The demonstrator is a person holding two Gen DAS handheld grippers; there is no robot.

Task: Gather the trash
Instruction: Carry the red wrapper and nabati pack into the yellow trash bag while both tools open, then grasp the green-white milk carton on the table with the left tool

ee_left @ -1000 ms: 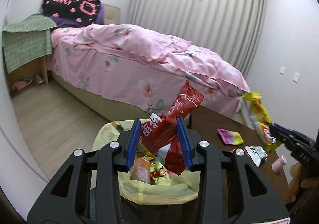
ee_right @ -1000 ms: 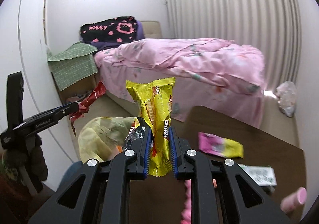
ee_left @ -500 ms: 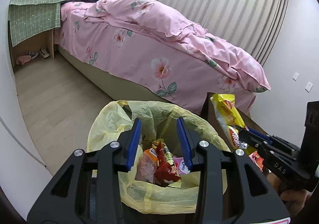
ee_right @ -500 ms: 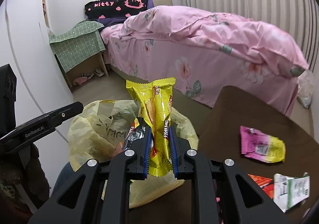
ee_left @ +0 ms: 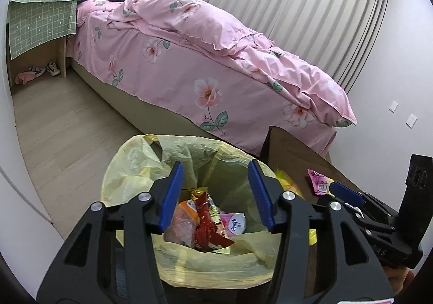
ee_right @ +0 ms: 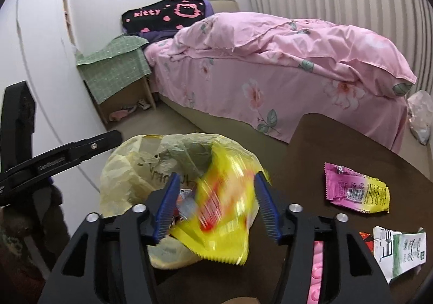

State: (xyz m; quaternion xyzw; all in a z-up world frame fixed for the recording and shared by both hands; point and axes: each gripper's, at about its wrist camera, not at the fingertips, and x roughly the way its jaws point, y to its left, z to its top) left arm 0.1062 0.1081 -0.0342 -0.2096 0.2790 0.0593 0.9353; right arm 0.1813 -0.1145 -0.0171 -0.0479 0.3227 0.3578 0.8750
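the big yellow trash bag [ee_left: 130, 168] sits right under the left gripper [ee_left: 216, 195] w/ its mouth open and facing up. in the right view the bag [ee_right: 130, 168] is just ahead and a bit left of the right gripper [ee_right: 216, 204]. beside the bag, to the right of both grippers, is the brown table [ee_right: 338, 141].

yellow snack wrapper [ee_right: 224, 209] is between the right gripper's blue fingers [ee_right: 166, 206], blurry, right at the bag's edge. its long side seems tipped from low near the gripper up and away, zigzag end closest to the camera. the jaws are opening and the pads don't press on it.

left gripper's jaws are opening too, nothing between them. only the left view looks down in the bag: red wrappers [ee_left: 208, 231], an orange pack [ee_left: 184, 212], a small white-pink pack [ee_left: 234, 222]. only the right view shows the pink-yellow wrapper [ee_right: 354, 190] lying flat on the table w/ its long side going left-right, and a white-green wrapper [ee_right: 400, 250] nearer, on the right.

both grippers tip down toward the bag, side by side.
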